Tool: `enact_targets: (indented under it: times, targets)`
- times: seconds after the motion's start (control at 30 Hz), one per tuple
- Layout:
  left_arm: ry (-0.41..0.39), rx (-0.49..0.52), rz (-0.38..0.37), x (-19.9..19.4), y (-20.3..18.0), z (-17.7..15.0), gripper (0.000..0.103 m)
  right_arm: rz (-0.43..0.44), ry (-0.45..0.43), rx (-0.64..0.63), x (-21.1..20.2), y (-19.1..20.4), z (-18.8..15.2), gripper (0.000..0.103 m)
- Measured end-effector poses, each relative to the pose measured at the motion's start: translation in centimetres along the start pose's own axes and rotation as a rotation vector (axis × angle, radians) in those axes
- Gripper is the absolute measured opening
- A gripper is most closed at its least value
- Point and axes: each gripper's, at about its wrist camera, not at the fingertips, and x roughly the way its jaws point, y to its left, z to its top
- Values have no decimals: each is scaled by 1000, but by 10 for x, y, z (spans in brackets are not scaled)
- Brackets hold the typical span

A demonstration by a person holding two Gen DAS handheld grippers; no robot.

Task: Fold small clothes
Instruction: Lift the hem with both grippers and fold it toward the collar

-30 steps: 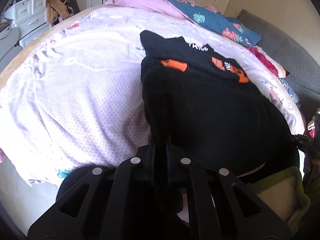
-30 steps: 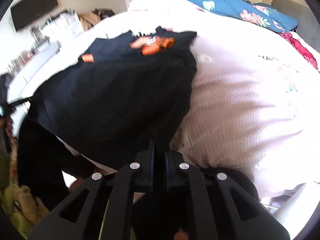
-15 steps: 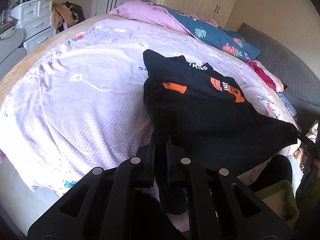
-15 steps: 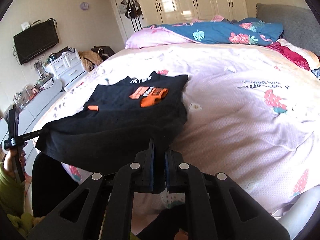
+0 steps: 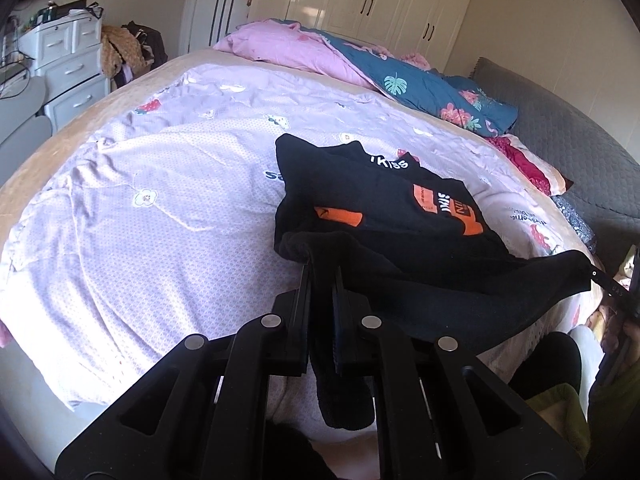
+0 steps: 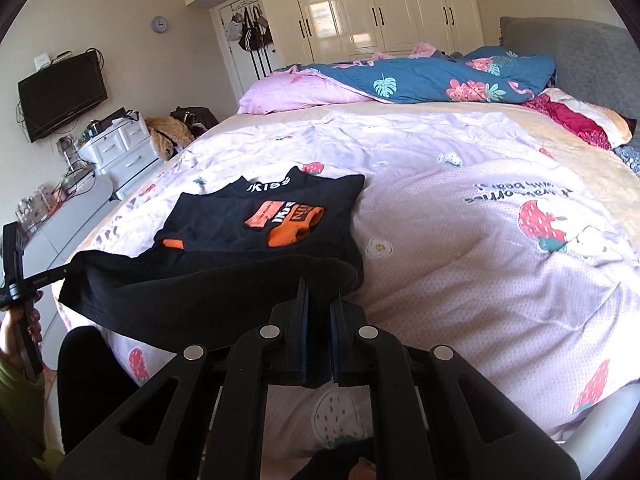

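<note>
A small black T-shirt (image 5: 384, 200) with orange patches and white lettering lies on the bed; its collar end rests flat on the lilac quilt (image 5: 160, 208). My left gripper (image 5: 320, 276) is shut on the left corner of the near hem, cloth bunched between its pads. My right gripper (image 6: 318, 292) is shut on the other hem corner. The hem (image 6: 192, 296) hangs stretched between them above the bed's near edge, over the shirt's lower half. The right gripper's tip (image 5: 600, 278) shows at the far right of the left wrist view; the left one (image 6: 44, 276) at the left of the right wrist view.
Pink and blue floral bedding (image 6: 400, 80) is piled at the bed's far end, with a grey headboard (image 6: 580, 60) on the right. White drawers (image 6: 120, 148), a wall TV (image 6: 60, 96) and wardrobes (image 6: 380, 12) line the room. A person's hand (image 6: 20, 328) and green sleeve are at the left.
Both grippers have risen and tipped up, lifting the shirt's near hem off the bed edge and pulling it taut. More of the room and the orange print has come into view.
</note>
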Motion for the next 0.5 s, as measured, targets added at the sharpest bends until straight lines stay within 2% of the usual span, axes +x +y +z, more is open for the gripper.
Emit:
enact_targets:
  times: [0.33,0.5]
  targets:
    - [-35,18,19,14,-4,25,3,-44,-16,0,21,-2,25,7]
    - [-51,-6,15,23,-2,38,3,-79,-13,-5,35,-3,36,8]
